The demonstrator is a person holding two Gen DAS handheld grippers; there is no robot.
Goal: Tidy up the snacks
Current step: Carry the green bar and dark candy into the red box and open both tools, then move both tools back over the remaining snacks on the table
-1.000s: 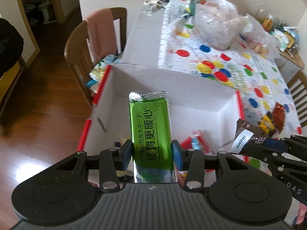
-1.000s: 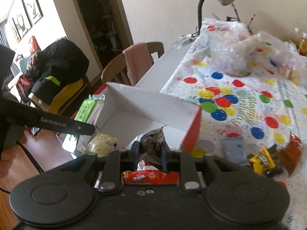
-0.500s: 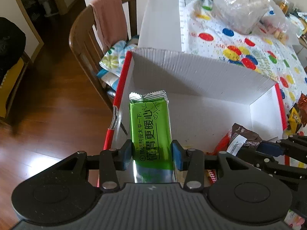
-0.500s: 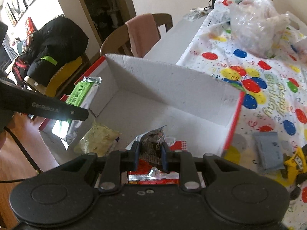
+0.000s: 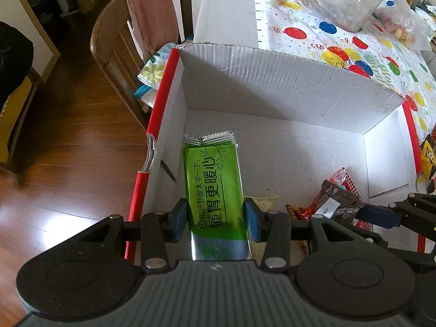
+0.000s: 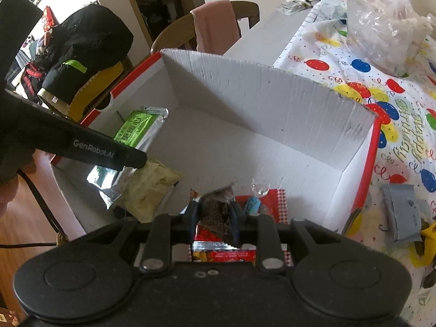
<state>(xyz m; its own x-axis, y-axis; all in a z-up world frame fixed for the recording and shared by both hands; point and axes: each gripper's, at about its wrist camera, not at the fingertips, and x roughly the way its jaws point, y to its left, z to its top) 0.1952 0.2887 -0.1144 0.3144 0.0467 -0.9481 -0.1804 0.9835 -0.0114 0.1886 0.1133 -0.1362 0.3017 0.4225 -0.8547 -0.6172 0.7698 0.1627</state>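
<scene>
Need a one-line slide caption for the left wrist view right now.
Left gripper holds a green snack packet over the white cardboard box, while the right gripper brings in a brown packet.

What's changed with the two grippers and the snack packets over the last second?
Both grippers have come down into the white box. The left gripper has carried the green packet in beside the left wall; the right gripper has lowered the brown packet over the snacks already inside. Both stay clamped; nothing was released.

Both wrist cameras look steeply down, close in, sharing the white box (image 5: 286, 81).
</scene>
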